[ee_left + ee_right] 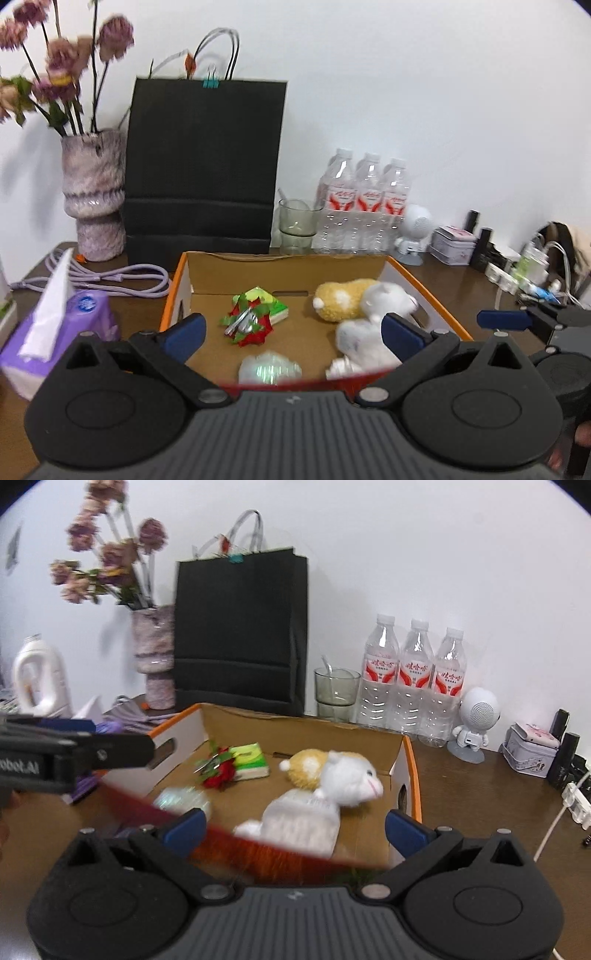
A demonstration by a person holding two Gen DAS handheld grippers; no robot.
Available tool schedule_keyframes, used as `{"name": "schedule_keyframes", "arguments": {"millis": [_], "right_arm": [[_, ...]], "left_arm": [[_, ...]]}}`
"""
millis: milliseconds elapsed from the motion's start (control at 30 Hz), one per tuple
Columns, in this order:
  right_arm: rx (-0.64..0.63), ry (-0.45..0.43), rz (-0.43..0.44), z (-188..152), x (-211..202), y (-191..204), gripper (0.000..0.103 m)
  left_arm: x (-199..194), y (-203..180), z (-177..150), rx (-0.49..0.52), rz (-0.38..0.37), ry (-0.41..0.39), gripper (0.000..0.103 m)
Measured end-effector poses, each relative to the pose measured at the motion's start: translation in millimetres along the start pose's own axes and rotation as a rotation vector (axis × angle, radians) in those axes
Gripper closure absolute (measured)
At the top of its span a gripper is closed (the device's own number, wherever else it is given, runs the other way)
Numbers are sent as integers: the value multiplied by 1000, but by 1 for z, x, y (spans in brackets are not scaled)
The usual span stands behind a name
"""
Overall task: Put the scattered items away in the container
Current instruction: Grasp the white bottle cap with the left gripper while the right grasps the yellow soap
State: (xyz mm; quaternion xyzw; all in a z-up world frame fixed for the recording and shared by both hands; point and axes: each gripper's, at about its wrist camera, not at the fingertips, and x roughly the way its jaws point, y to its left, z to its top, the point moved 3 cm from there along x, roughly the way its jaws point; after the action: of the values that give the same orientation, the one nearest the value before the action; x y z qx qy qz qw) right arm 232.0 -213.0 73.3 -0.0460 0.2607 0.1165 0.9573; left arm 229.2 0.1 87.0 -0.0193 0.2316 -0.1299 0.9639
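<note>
An open cardboard box (280, 273) with orange rims stands on the brown table; it also shows in the right wrist view (299, 731). Inside lie a white and yellow plush cat (365, 306) (343, 775), a green tissue pack (275, 304) (251, 762), a red artificial flower (247, 325) (218, 773) and a shiny crumpled wrapper (269, 369) (183, 799). My left gripper (293, 332) is open and empty above the box's near edge. My right gripper (295, 827) is open and empty above the box's near right side. The left gripper shows from the side in the right wrist view (74, 753).
Behind the box stand a black paper bag (203, 162), a vase of dried flowers (92, 195), a glass (297, 225), three water bottles (364, 206) and a small white robot speaker (474, 720). A purple tissue box (55, 332) and cable (118, 277) lie left. Small tins and chargers sit right.
</note>
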Motion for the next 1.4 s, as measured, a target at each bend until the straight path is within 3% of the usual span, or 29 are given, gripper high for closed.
{"name": "schedule_keyframes", "arguments": {"millis": [200, 533, 800, 967, 1100, 1167, 1200, 1400], "right_arm": [[-19, -2, 18, -56, -57, 14, 0], [24, 48, -12, -143, -102, 34, 0], [54, 57, 1, -161, -112, 42, 0], [56, 56, -5, -161, -114, 43, 0], [55, 68, -9, -162, -109, 43, 0], [56, 75, -7, -161, -106, 43, 0], [56, 79, -6, -160, -104, 43, 0], [19, 86, -23, -146, -81, 39, 0]], "left_arm": [[-57, -3, -57, 39, -24, 35, 0], [-117, 3, -149, -55, 20, 105, 0], [-123, -10, -178, -47, 33, 163, 0], [-124, -18, -184, -7, 54, 158, 2], [-121, -22, -189, 22, 69, 174, 29], [-122, -23, -190, 38, 73, 163, 46], [-122, -22, -189, 36, 67, 158, 60], [-111, -14, -182, 8, 30, 150, 62]]}}
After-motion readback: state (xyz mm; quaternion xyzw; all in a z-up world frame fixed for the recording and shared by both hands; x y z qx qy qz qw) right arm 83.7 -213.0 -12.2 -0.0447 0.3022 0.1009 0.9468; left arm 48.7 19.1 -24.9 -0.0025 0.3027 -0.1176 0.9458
